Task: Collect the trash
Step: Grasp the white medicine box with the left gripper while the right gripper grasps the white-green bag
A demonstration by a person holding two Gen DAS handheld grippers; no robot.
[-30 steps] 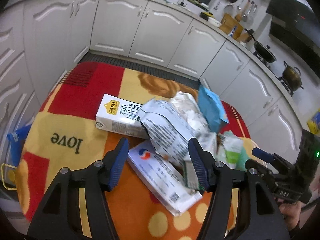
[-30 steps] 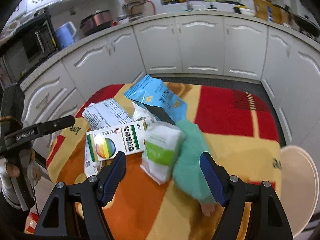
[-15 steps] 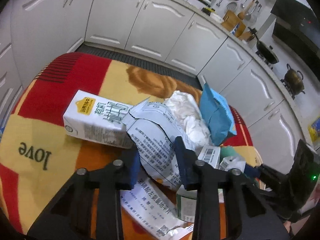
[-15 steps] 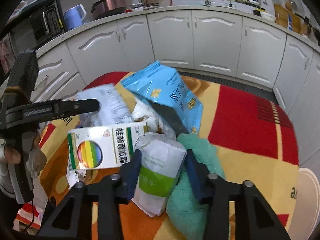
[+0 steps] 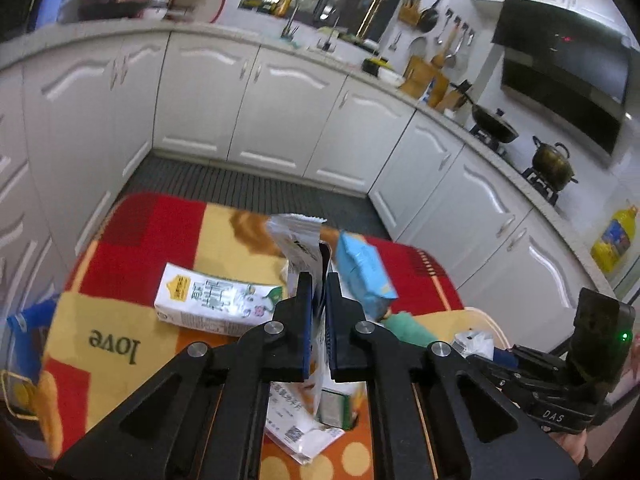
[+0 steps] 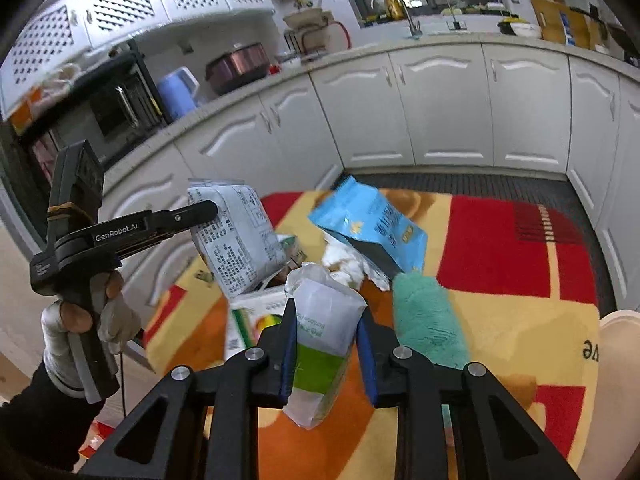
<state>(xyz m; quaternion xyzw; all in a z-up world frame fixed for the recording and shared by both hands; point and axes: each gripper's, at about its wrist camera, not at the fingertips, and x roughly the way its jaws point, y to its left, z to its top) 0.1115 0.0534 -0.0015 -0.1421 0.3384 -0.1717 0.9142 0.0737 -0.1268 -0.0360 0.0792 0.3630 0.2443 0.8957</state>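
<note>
My left gripper (image 5: 318,284) is shut on a grey-and-white printed bag (image 5: 298,246) and holds it up above the table; the bag also shows in the right wrist view (image 6: 236,240). My right gripper (image 6: 326,312) is shut on a white tissue pack with a green band (image 6: 322,336), lifted off the cloth. On the patterned cloth (image 5: 104,344) lie a white milk carton (image 5: 212,306), a blue snack bag (image 5: 362,276), a flat white packet (image 5: 298,424) and a box with a rainbow print (image 6: 256,326).
A teal fuzzy cloth (image 6: 428,320) and crumpled white paper (image 6: 348,260) lie beside the blue bag (image 6: 372,224). White cabinets (image 5: 280,120) ring the table. A blue bag (image 5: 24,328) hangs off the table's left edge. A beige stool (image 6: 616,380) stands at the right.
Both grippers went from open to shut: the left on the printed bag, the right on the tissue pack. Both have lifted their loads off the pile.
</note>
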